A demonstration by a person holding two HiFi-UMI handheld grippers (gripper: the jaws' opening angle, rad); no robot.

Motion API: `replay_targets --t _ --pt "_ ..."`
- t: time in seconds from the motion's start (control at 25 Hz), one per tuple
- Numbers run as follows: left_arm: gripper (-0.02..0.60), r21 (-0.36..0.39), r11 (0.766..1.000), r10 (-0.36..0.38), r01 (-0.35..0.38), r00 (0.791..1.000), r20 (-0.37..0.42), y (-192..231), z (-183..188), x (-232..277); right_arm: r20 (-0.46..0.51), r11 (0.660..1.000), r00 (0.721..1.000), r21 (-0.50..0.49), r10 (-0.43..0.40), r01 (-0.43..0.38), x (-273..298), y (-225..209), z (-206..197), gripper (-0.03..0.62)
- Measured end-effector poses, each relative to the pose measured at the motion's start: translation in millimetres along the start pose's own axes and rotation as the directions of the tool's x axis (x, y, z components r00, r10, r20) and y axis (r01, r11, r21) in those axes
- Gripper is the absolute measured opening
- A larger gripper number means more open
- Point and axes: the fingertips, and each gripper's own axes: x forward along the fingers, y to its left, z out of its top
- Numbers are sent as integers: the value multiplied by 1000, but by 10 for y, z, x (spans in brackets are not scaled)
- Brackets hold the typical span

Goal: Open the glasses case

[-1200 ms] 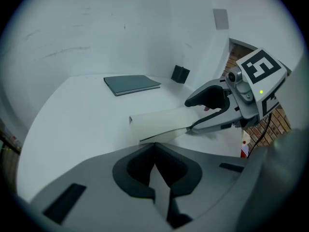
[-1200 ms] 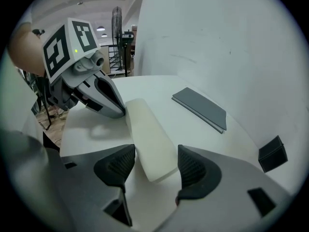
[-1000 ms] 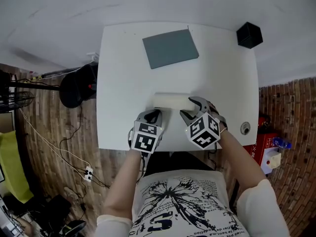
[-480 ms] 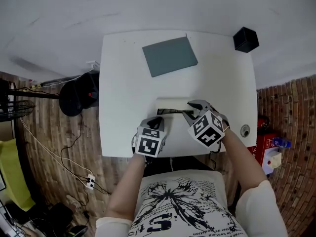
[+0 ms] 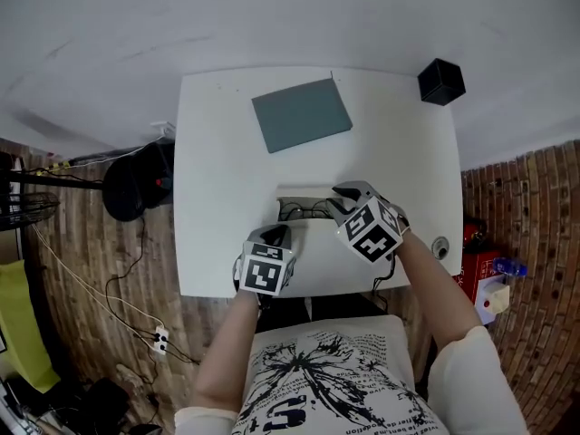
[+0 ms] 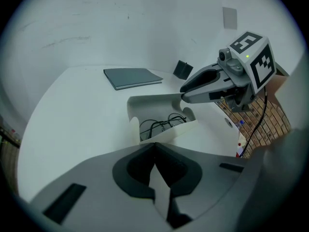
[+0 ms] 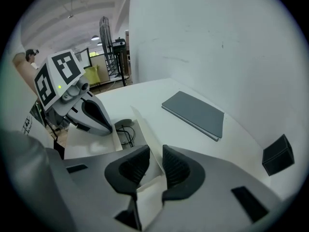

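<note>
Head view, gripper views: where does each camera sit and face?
Head view: on the head, down onto white table; forearms, both claws show.
Left gripper view: on left claw, facing open white glasses case and right claw.
Right gripper view: on right claw, jaws just closing on the case's lid.
Shared: case, flat grey book.

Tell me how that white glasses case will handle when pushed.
The glasses case looks thin-walled, like folded card, so it is probably light and would slide on the smooth table rather than tip. Its raised lid seems flexible and may bend. The glasses lie loose inside and could shift.
</note>
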Motion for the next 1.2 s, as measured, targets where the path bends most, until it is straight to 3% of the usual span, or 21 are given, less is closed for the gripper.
replay_targets --t 0.6,0.92,1.2 --pt "14 -43 999 24 -25 999 -33 33 48 19 3 999 1000 -41 30 -30 280 -406 125 101" --pt "14 -29 999 37 -38 999 -28 46 88 63 -27 998 997 9 68 -67 437 -540 105 129" --pt "14 -38 998 44 -47 995 -87 82 -9 149 -52 992 992 56 115 -112 573 -650 96 147"
